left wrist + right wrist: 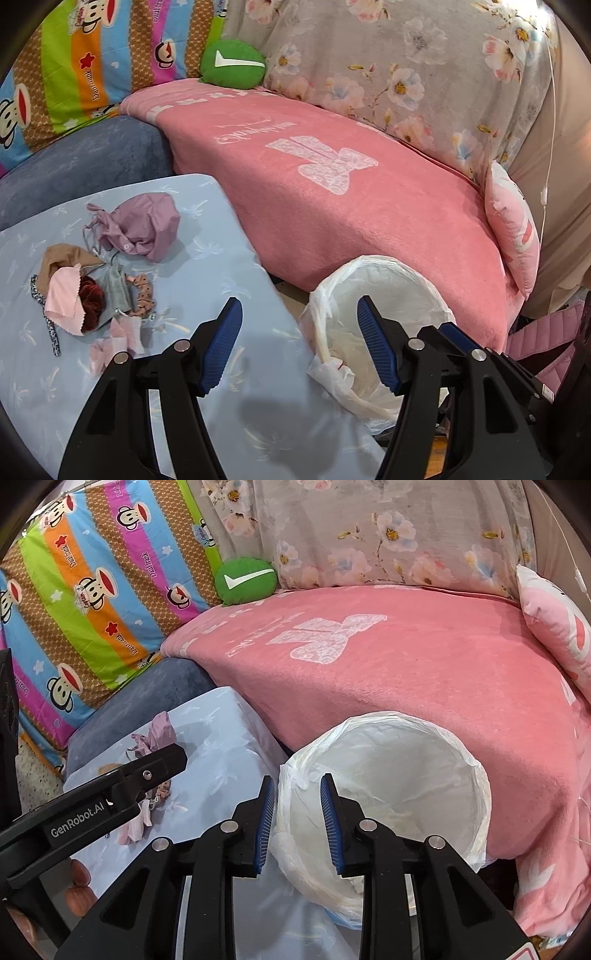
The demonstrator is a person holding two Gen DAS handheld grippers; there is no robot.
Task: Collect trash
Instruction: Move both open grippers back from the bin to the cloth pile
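Two grippers hang over a light blue patterned counter cloth (229, 266) that stands against a sofa draped in a pink blanket (332, 206). Behind the blanket lie a grey floral cover (406, 66), a striped cartoon-monkey pillow (92, 590) printed with small writing that I cannot read for certain, a round green cushion (232, 64) bearing a white tick, and a pink pillow (513, 229) at the sofa's far end. A blue-grey cushion (85, 162) sits beside the counter.

Just beside the counter's edge stands a round bin (391, 782) lined with a white plastic bag; its inside looks nearly bare, with only a pale scrap low down that is too faint to name.

On the counter lies the trash: a crumpled mauve drawstring pouch (144, 225), a pink cloth square (64, 299) over something dark red, a grey mask (116, 291), spotted ribbon, and pink paper scraps (118, 339).

The left gripper (299, 306) holds its fingers wide apart with nothing between them, over the counter's edge and the bin's rim. The right gripper (297, 781) has its fingers narrow but parted, empty, above the bin. The left gripper's side reads "GenRobot.AI" in the right wrist view.
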